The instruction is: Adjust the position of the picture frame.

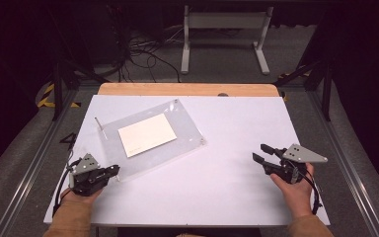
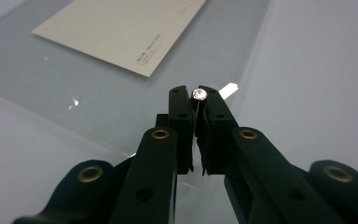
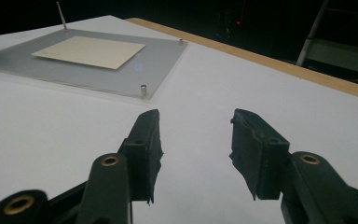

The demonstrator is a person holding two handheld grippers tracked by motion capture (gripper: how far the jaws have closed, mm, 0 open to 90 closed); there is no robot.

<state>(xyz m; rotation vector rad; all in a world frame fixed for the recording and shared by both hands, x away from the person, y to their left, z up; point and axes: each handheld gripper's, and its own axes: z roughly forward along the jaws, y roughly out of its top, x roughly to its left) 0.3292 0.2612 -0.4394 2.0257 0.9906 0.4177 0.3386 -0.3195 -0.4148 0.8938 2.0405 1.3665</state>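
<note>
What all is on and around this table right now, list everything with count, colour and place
acrylic frame: one, clear, left half of the table
card: one, cream, inside the frame
corner posts: two low, silver, far and right frame corners; one taller at the left corner
screw: one, shiny silver, pinched between the left gripper's tips
table: one, white top, wooden far edge
stand: one, grey-white, on the floor beyond the table
cables: several, black, same floor
left gripper: black, shut on the screw at the frame's near corner
right gripper: black, open, over the table's right side
</note>
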